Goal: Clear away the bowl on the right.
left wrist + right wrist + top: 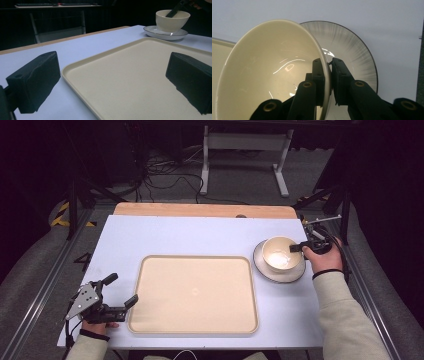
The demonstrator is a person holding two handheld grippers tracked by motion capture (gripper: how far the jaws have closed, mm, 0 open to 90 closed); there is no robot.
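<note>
A cream bowl stands on a white plate with a dark rim at the right of the table. My right gripper is shut on the bowl's right rim, one jaw inside and one outside; in the right gripper view the bowl has its rim pinched by the gripper above the plate. A large cream tray lies empty in the middle. My left gripper stands open at the tray's left edge, nothing between its fingers. The left gripper view shows the tray, the bowl and the plate.
A pale blue mat covers the table, with a wooden strip along the far edge. Beyond it are a white table frame and cables on the floor. Metal rails run along both sides.
</note>
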